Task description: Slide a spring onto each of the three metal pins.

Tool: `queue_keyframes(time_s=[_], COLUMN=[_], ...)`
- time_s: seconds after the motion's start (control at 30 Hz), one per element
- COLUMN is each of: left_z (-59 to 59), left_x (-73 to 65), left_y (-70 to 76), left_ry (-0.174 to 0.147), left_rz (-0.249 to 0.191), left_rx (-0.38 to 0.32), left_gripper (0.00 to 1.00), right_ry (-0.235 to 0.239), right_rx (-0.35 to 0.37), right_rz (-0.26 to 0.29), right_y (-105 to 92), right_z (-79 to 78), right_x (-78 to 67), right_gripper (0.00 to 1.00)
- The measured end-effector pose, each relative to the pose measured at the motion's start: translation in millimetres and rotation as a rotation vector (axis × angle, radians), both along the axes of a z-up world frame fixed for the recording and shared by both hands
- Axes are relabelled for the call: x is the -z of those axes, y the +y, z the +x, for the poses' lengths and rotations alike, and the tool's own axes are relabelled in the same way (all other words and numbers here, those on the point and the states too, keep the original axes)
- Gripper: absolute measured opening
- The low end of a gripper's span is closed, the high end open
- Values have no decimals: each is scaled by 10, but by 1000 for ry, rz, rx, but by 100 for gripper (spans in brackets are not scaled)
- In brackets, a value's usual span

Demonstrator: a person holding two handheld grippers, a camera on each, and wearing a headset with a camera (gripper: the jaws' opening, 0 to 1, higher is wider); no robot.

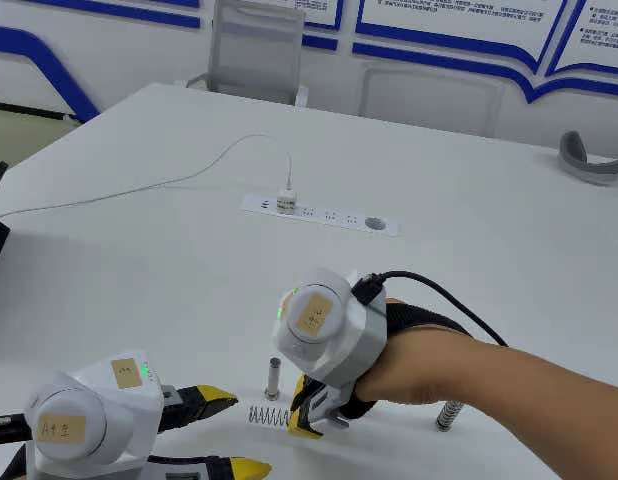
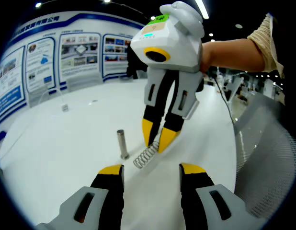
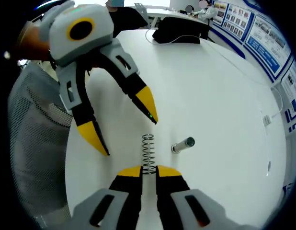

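a wide white bench (image 1: 169, 250) carries a white power strip (image 1: 319, 214) with a cable plugged into it. near the front edge, the right tongs (image 3: 143, 170) reach down and are pinched closed on one end of a spring (image 3: 148, 151) lying flat on the bench. the left tongs (image 2: 150, 168) hover facing them, jaws spread and holding nothing. a short metal pin (image 1: 274, 378) stands upright just beside the spring. a second spring (image 1: 448, 415) stands upright farther right.

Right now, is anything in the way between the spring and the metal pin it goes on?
Nothing visible. The right gripper pinches one end of the spring lying on the table; the bare pin stands just beside it. The open left gripper sits off that path.
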State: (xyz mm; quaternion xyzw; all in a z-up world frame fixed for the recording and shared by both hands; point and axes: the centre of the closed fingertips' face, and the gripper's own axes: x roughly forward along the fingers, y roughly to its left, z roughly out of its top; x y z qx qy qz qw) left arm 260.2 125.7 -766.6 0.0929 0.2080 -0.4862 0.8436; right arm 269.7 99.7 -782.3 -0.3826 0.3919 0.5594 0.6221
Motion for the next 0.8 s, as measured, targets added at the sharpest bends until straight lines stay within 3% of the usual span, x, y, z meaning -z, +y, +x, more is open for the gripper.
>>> queue_keyframes(time_s=[0.23, 0.8], left_z=[-21, -113], left_x=[-41, -102], left_y=[-60, -189], left_ry=[-15, -66], left_rz=[-2, 12], left_rx=[26, 116], left_gripper=[43, 18], right_ry=[-9, -8], right_rx=[-52, -122], right_rz=[-5, -15], right_y=[-27, -43], right_z=[-112, -263], right_x=[-105, -186], right_gripper=[12, 12])
